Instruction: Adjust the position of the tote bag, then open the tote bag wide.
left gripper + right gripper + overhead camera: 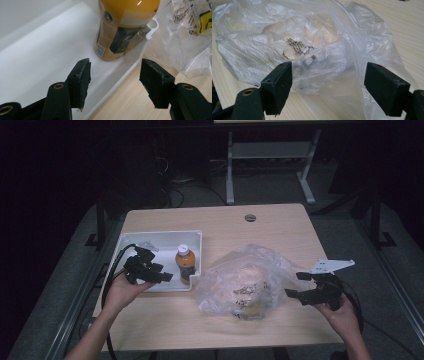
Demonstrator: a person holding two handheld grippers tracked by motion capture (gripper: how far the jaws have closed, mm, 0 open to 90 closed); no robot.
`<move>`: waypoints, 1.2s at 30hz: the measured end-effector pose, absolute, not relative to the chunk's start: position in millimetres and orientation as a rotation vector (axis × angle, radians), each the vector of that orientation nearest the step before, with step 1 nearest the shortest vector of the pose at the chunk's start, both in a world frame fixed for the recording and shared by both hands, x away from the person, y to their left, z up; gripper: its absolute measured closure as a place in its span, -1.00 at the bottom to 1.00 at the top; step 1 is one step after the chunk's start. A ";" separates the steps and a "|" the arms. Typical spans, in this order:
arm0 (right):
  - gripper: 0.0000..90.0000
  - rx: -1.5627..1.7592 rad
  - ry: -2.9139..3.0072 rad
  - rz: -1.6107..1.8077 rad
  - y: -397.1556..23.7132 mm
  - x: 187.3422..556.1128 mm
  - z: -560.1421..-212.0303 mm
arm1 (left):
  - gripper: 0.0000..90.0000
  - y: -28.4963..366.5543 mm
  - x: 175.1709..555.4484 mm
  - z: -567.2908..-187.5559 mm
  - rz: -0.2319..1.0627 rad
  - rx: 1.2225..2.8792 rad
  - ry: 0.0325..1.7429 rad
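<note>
The bottle [185,264] stands upright in the tray's [159,236] right corner, just left of the bag [245,282]. The left gripper [161,272], jaws spread, aims at the bottle, probably to grasp it. Right of the bag, the right gripper [299,285] gapes, 2 jaws empty.

1. High view: dim overall. The room beyond the table [280,225] falls to near black at the left, right and far edges; the tabletop and the white tray [131,240] are the brightest areas.
2. Light source: from above, judging by a small glare spot high on the bottle [125,27] in the left gripper view.
3. Shadows: soft and faint; a dull one lies under the plastic bag [245,280].
4. Glare: pale sheen on the bag's creases.
5. Sharpness: high view soft and grainy. In both gripper views the near jaws are crisp; bag contents are hazy.
</note>
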State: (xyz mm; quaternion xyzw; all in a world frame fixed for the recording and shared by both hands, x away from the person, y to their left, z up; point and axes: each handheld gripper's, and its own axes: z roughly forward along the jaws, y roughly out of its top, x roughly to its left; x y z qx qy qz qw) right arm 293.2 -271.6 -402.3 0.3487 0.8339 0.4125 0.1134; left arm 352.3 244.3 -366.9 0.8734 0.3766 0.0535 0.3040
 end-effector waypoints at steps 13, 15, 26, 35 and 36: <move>-0.51 1.014 2.452 1.212 -269.8 294.8 -401.8 | -0.09 252.1 343.7 -375.5 0.140 2.306 1.014; -0.51 1.024 2.453 1.212 -269.6 296.0 -401.6 | -0.09 254.0 341.8 -376.0 0.140 2.295 1.019; -0.51 1.034 2.446 1.209 -270.4 297.0 -401.0 | -0.13 271.5 330.9 -386.4 0.143 2.266 1.051; -0.51 1.035 2.439 1.214 -272.3 296.7 -400.8 | -0.16 281.9 323.0 -394.7 0.138 2.255 1.079; -0.51 1.039 2.437 1.215 -272.3 296.5 -400.1 | -0.16 282.3 322.6 -394.7 0.137 2.256 1.079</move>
